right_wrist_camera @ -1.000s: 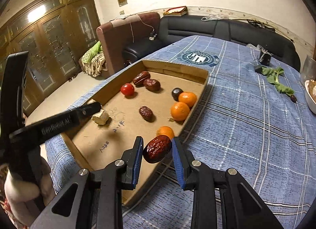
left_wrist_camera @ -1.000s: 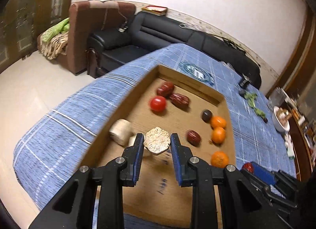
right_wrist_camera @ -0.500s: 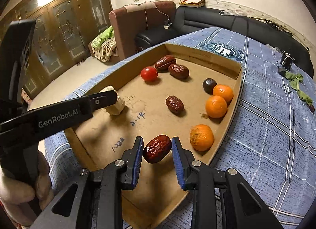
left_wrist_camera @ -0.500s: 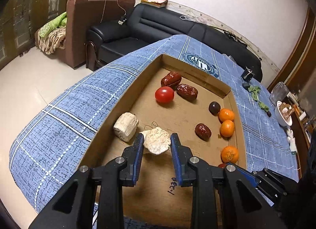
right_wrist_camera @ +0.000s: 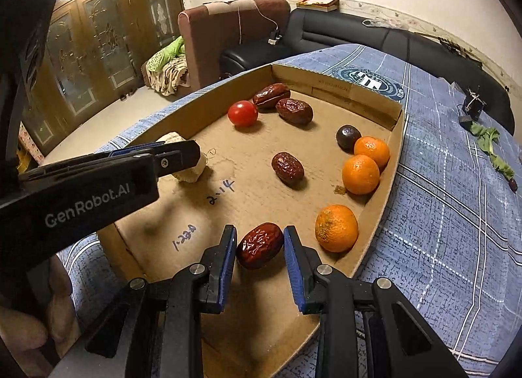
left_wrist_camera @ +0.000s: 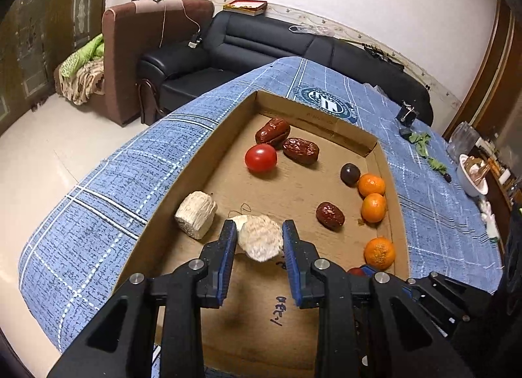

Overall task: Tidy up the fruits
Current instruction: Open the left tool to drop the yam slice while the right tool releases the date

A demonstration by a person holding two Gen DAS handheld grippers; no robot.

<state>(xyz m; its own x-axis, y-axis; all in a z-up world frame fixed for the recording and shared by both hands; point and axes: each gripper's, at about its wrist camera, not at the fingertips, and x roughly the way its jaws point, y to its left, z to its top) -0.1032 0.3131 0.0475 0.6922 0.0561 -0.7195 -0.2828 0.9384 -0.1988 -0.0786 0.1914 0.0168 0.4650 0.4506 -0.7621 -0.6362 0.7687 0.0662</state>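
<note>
A shallow cardboard tray (left_wrist_camera: 313, 118) lies on the blue checked cloth. My left gripper (left_wrist_camera: 258, 226) has its pads on a pale fibrous chunk (left_wrist_camera: 260, 242) low over the tray floor, and its jaws are opening. Another pale chunk (left_wrist_camera: 195, 214) lies just left of it. My right gripper (right_wrist_camera: 259, 237) is shut on a wrinkled red date (right_wrist_camera: 260, 245) over the tray's near end, beside an orange (right_wrist_camera: 336, 228). Loose in the tray are a tomato (right_wrist_camera: 242, 113), three more dates (right_wrist_camera: 287, 164), a dark round fruit (right_wrist_camera: 348, 137) and two more oranges (right_wrist_camera: 360, 174).
The left gripper's body (right_wrist_camera: 98, 182) reaches across the tray's left side in the right wrist view, a hand below it. Green leaves (right_wrist_camera: 489, 143) and a small black object (right_wrist_camera: 469, 108) lie on the cloth to the right. A white bowl (left_wrist_camera: 471, 175) stands at the far right.
The left gripper has brought the pale chunk down next to the other chunk. The right gripper has carried the date in over the tray's near end and lower, beside the orange.
</note>
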